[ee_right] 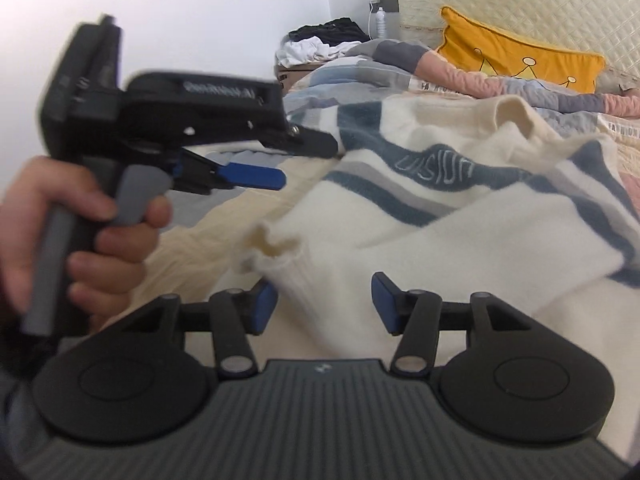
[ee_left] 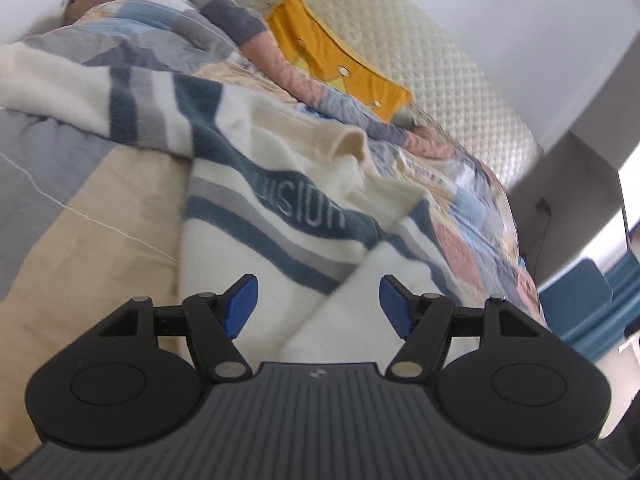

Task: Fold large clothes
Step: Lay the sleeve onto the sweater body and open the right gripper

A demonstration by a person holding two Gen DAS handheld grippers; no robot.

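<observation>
Both tongs, left (ee_left: pixel 319 306) and right (ee_right: pixel 325 304), gape empty over the sweater (ee_right: pixel 460 216) (striped).

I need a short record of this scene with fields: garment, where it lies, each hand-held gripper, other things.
garment: cream sweater with blue-grey stripes, sleeve folded across the body
surface: bed with patchwork quilt
left hand-held gripper: open, above the sweater, holds nothing
right hand-held gripper: open, the sleeve cuff just ahead of its jaws, not pinched
other: yellow pillow at the headboard; clothes pile behind
</observation>
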